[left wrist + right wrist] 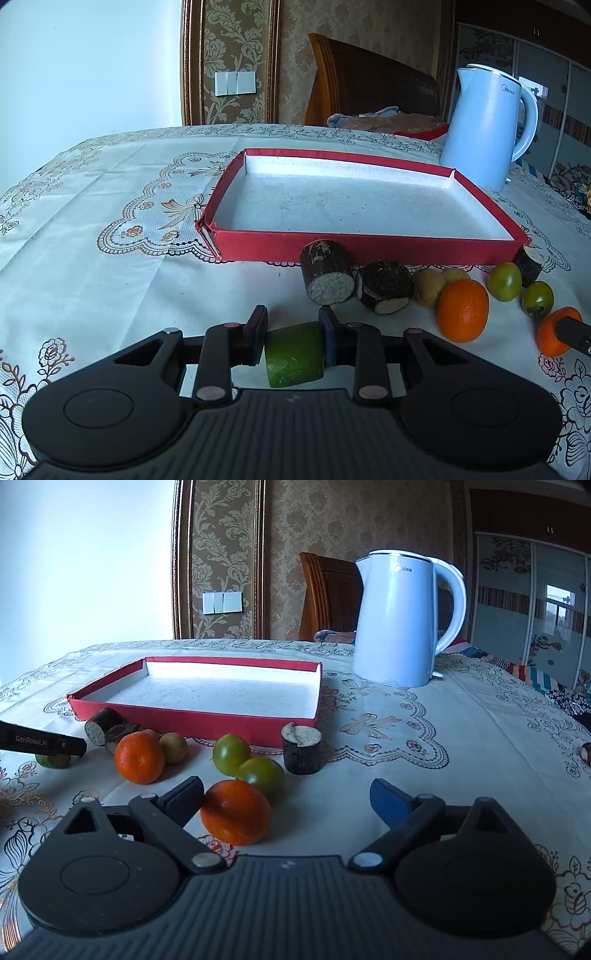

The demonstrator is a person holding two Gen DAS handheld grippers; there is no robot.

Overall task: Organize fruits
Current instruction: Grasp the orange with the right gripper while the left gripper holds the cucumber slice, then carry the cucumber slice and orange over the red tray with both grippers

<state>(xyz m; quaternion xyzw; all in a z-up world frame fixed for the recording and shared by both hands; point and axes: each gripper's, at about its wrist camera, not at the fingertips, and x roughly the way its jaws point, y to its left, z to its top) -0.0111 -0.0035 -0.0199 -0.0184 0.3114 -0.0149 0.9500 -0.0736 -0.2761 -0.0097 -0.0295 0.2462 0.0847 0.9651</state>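
My left gripper (pixel 293 319) is shut on a green cucumber piece (pixel 295 354), low over the tablecloth in front of the red tray (pixel 365 248). My right gripper (pixel 286 794) is open; an orange (pixel 236 812) lies between its fingers, against the left finger (pixel 186 797). Beyond it lie two green tomatoes (pixel 232 753), a second orange (pixel 139 757) and dark sugarcane pieces (pixel 301 751). The left view shows the same row: sugarcane pieces (pixel 327 271), an orange (pixel 462 310), green tomatoes (pixel 504 281). The tray holds nothing.
A pale blue electric kettle (pixel 399 620) stands behind the tray to the right, also in the left view (pixel 487 129). Small brownish fruits (pixel 173 746) lie beside the second orange. A wooden chair (pixel 365 85) stands behind the table.
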